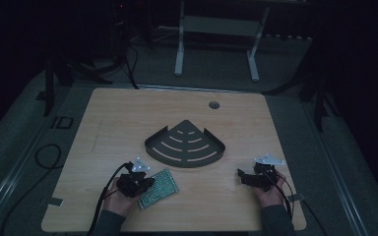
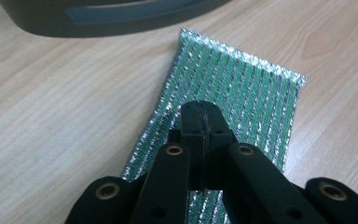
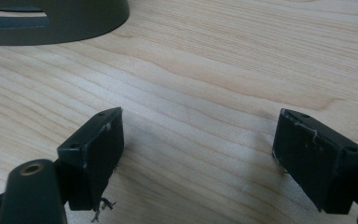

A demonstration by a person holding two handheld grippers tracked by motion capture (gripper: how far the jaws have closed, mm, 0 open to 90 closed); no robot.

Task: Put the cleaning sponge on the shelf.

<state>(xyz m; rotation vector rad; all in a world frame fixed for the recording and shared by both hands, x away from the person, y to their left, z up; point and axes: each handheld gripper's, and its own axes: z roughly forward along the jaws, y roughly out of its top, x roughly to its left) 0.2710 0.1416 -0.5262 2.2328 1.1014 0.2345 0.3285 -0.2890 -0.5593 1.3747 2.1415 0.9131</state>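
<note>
Wooden table, dim room. Left gripper, jaws together, pins the green pad just before the tray for lifting. Right gripper rests apart, clear.

Light wooden table w/ rounded corners & visible grain; a small round hole sits near its far edge, right of centre. Directly on the top, approx. mid-table: a dark grey fan-shaped metal tray w/ a low rim & curved slots, pointed end toward the far side, curved edge toward the person. Near the front edge, left of centre: a flat rectangular green-and-silver striped foil packet, lying at an angle, just in front of the tray's curved edge but apart from it. Bits of grey tape at the front left & right edges.
</note>
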